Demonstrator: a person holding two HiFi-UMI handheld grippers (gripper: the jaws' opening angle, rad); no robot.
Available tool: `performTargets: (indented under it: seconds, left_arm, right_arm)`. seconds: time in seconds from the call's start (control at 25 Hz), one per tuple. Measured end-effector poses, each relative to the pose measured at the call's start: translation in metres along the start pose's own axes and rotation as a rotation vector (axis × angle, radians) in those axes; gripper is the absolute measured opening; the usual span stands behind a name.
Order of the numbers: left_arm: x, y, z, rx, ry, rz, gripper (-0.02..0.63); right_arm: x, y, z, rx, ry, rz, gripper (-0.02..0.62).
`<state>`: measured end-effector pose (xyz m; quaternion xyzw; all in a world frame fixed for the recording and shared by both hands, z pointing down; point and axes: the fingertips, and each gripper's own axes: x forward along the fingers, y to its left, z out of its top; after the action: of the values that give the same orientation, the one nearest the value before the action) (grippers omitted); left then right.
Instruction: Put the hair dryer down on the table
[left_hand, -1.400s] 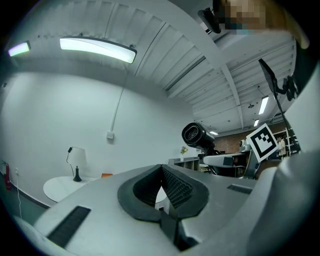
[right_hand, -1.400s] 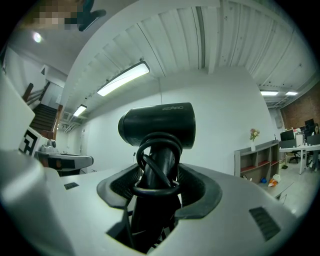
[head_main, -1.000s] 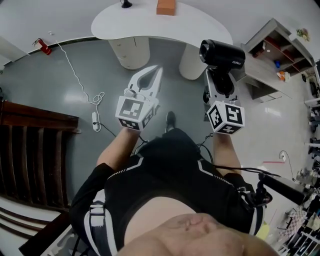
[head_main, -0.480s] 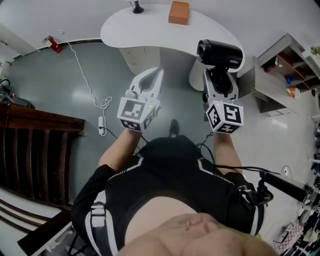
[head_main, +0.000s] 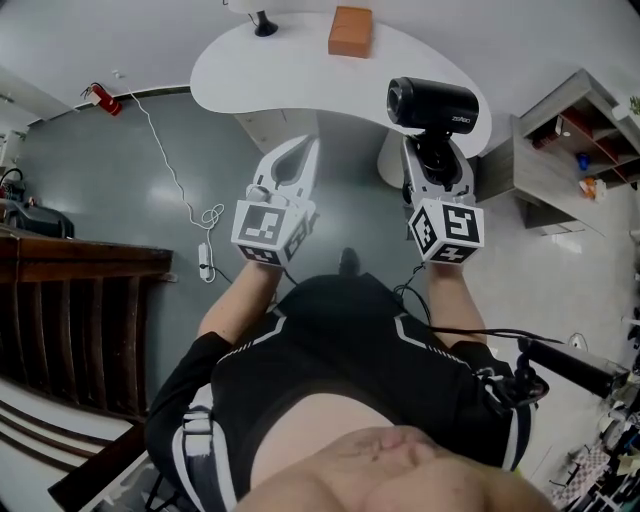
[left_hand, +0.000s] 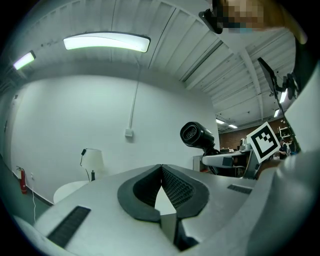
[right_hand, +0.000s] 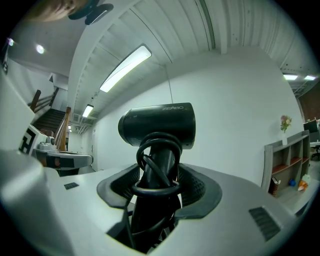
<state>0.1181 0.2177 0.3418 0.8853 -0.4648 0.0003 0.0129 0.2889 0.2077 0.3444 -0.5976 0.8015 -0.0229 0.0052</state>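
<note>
A black hair dryer (head_main: 432, 106) with its cord wound round the handle stands in my right gripper (head_main: 433, 150); in the right gripper view the jaws press on the handle of the hair dryer (right_hand: 159, 134). The white curved table (head_main: 300, 50) lies just ahead, its near edge under the dryer's head. My left gripper (head_main: 296, 158) is held level beside it, its jaws closed on nothing; in the left gripper view the pads (left_hand: 170, 185) meet, and the hair dryer (left_hand: 196, 136) shows at the right.
An orange box (head_main: 350, 31) and a black lamp base (head_main: 264, 22) sit on the table. A white cable and power strip (head_main: 205, 255) lie on the grey floor at left. Dark wooden stairs (head_main: 70, 320) at left, an open shelf unit (head_main: 570, 150) at right.
Both grippers have moved forward toward the table with the hair dryer; the table now reaches nearer and the dryer's head overlaps its near edge.
</note>
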Motion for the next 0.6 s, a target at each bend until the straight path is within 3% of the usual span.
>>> performTargets:
  seconds: [0.6]
  left_arm:
    - [0.073, -0.007, -0.008, 0.033, 0.053, -0.006, 0.032]
  right_arm:
    - [0.043, -0.051, -0.011, 0.024, 0.012, 0.028, 0.25]
